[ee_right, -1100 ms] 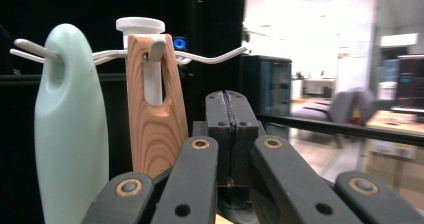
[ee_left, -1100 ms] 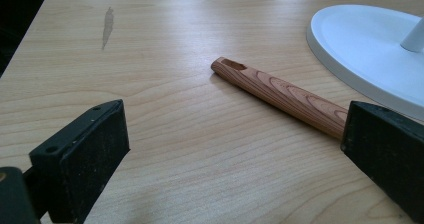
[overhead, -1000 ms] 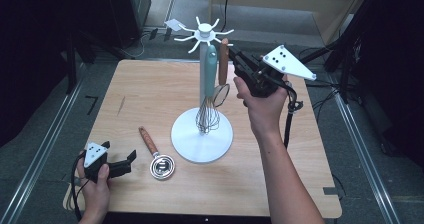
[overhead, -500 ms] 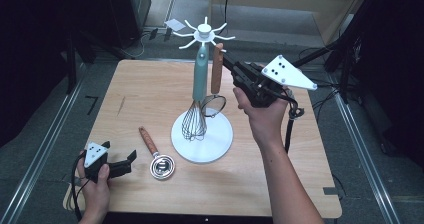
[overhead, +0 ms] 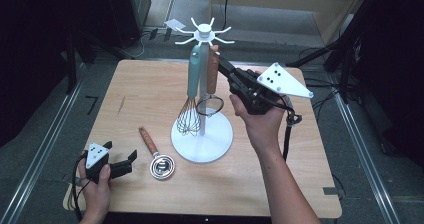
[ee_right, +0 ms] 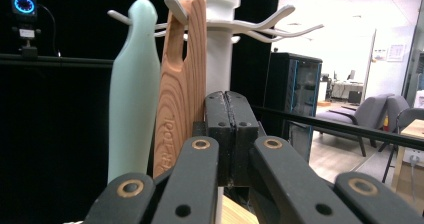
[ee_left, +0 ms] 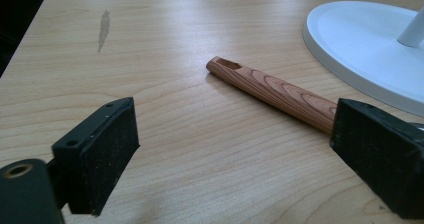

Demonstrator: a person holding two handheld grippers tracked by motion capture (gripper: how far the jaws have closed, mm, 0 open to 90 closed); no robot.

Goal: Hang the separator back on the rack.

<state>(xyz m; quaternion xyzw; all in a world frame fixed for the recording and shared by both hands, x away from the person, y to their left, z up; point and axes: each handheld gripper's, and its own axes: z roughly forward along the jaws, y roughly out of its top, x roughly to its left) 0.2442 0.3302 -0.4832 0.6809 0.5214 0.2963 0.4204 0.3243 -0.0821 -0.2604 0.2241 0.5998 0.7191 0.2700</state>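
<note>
A white utensil stand [overhead: 202, 134] is set at the centre of the wooden table [overhead: 150, 89]. Two utensils are hung from its hooks: a whisk with a pale teal handle [overhead: 190, 96] at the 9 o'clock side of the post, and a wooden-handled strainer [overhead: 211, 81] just beside it at 3 o'clock, its wire ring low against the post.

The right gripper [overhead: 227, 70] is held at 3 o'clock of the stand, its tips next to the strainer handle. In the right gripper view its jaws are seen pressed flat together with nothing between them, just beside the wooden handle [ee_right: 181, 79]; whether they touch it cannot be told. The slot at the top of that handle, seated over a hook, is shown in this view.

A second wooden-handled utensil with a round metal head [overhead: 156, 155] lies on the table at 8 o'clock of the stand base. The left gripper [overhead: 120, 163] rests at 9 o'clock of it. Its jaws stand wide and have just been closing slightly; nothing is gripped. In the left gripper view the handle [ee_left: 272, 90] is seen lying beyond the jaws, running behind the right one, with a hanging slot at its end.
</note>
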